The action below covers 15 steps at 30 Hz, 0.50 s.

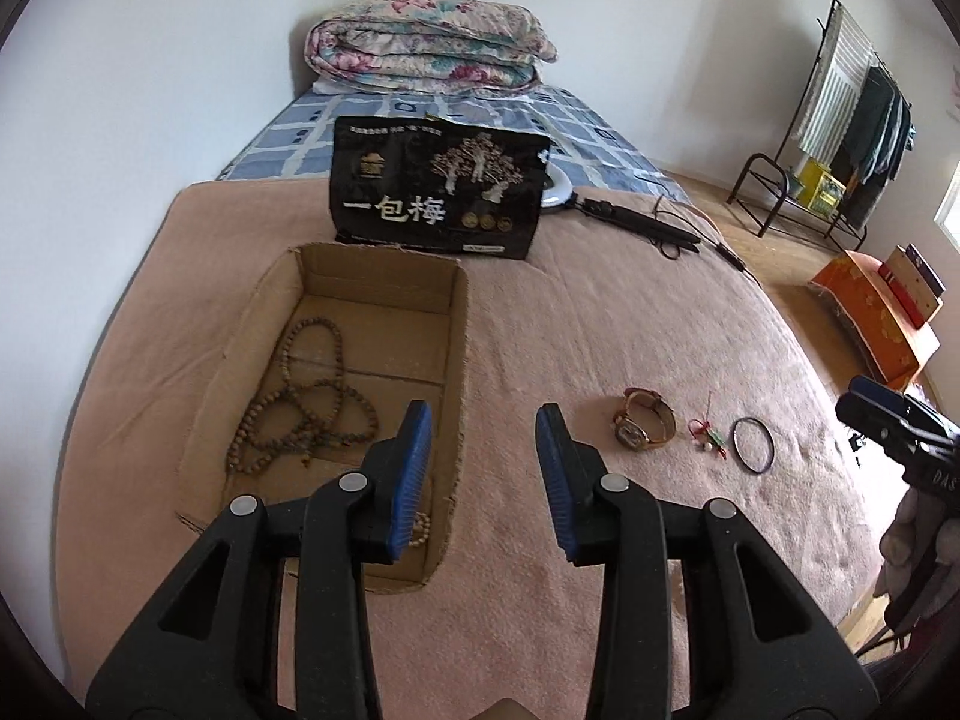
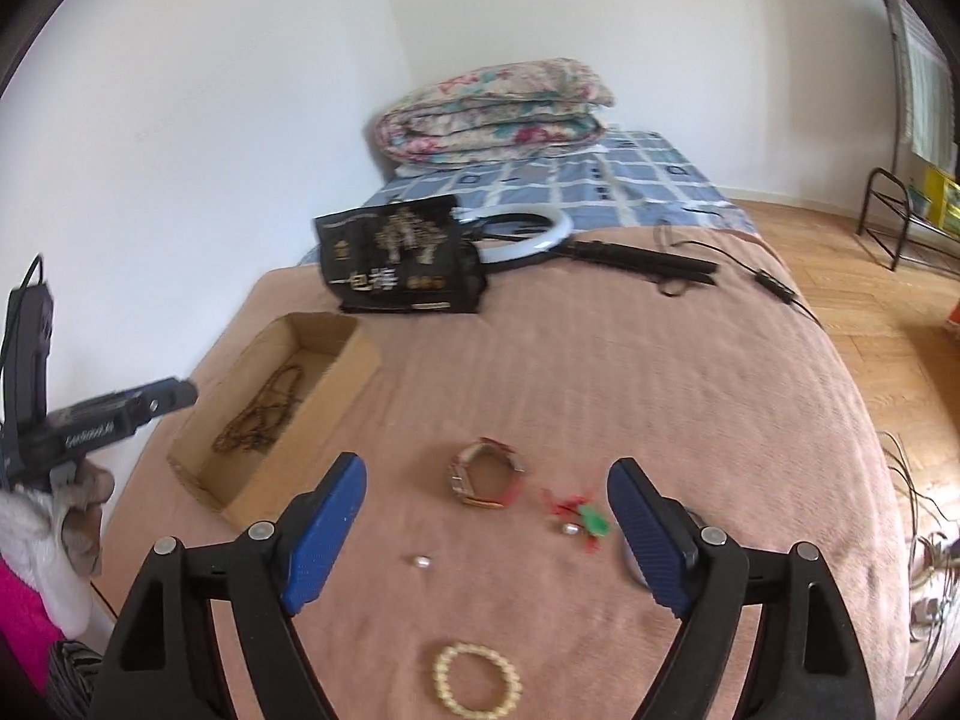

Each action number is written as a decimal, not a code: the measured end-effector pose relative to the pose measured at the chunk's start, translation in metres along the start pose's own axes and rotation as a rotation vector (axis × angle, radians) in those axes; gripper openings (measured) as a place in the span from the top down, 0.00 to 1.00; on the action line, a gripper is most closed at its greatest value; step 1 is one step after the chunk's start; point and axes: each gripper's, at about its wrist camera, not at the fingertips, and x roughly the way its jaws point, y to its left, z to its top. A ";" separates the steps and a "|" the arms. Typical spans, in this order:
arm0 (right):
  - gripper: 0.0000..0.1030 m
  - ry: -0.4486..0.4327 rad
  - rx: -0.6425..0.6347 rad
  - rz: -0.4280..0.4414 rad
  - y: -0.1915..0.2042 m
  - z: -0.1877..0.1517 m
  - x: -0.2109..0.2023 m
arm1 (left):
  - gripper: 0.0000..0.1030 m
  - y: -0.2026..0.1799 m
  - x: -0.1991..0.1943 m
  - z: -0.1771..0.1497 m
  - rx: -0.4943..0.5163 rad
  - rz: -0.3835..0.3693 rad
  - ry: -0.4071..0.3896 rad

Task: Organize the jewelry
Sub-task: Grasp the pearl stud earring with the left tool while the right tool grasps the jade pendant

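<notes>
An open cardboard box (image 1: 462, 324) lies on the pink blanket with a brown bead necklace (image 1: 300, 402) inside. My left gripper (image 1: 483, 468) is open and empty, above the box's right wall. Right of it lie a brown-strap watch (image 1: 645, 420), a red-and-green charm (image 1: 711, 435) and a black ring bangle (image 1: 753, 444). My right gripper (image 2: 480, 534) is open and empty above the blanket, with the watch (image 2: 483, 474) and charm (image 2: 585, 519) ahead of it. A small pearl (image 2: 422, 562) and a pale bead bracelet (image 2: 477, 675) lie between its fingers. The box (image 2: 360, 360) is to its left.
A black snack bag (image 1: 438, 189) stands behind the box. A ring light with black handle (image 1: 630, 216) and its cable lie behind on the right. A folded floral quilt (image 1: 429, 45) sits at the far end. A clothes rack (image 1: 840, 120) stands on the floor to the right.
</notes>
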 end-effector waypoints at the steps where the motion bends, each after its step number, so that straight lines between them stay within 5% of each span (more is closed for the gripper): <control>1: 0.17 -0.008 0.011 -0.015 -0.009 -0.002 -0.003 | 0.65 -0.005 0.003 -0.003 0.007 -0.013 0.009; 10: 0.15 0.054 0.034 -0.132 -0.071 -0.017 0.010 | 0.65 -0.048 0.029 -0.029 0.068 -0.114 0.090; 15: 0.21 0.146 0.089 -0.110 -0.095 -0.030 0.033 | 0.65 -0.065 0.050 -0.040 0.081 -0.160 0.152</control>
